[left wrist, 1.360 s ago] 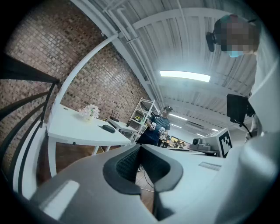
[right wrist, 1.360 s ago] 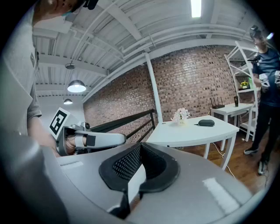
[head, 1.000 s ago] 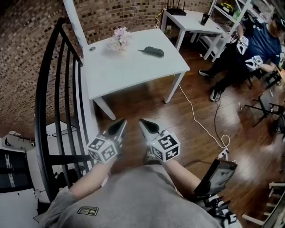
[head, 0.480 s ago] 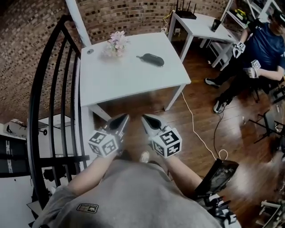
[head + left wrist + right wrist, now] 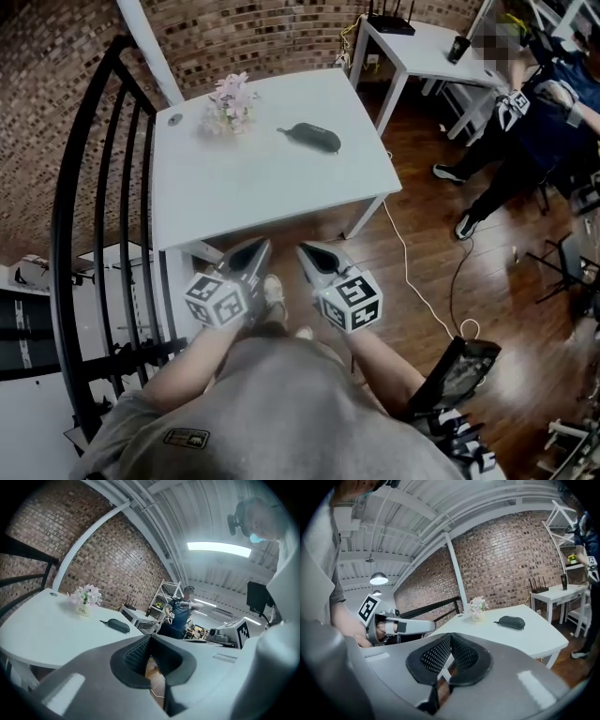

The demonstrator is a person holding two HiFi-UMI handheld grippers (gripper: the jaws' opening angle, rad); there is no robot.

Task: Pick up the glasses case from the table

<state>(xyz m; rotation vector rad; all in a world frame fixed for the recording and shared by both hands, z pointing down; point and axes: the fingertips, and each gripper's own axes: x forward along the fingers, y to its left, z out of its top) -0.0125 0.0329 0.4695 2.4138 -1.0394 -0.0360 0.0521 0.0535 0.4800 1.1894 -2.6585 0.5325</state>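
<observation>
A brick wall closes the far side of the room, and dark wooden floor spreads to the right. A curved black railing runs down the left. Between them stands the white table, with its near edge just ahead of the person's arms. A second, smaller white table stands behind it to the right, and another person sits beyond that.

Both tools are held low over the floor, well short of the table, side by side and pointing toward it. The left tongs have their pads together with nothing between them, and the right tongs are likewise closed and empty.

On the far half of the table a small pot of pale flowers stands toward the left. The glasses case, dark and oblong, lies flat to the right of the pot and apart from it.

The case lies ahead of both tongs, beyond a wide stretch of bare tabletop. In the head view it sits almost in line with the right tongs and off to the right of the left tongs, so the right hand looks the nearer. Its long axis runs across the line of approach, slanting a little toward the near right. Tongs coming straight in could therefore probably close across its narrow width.
</observation>
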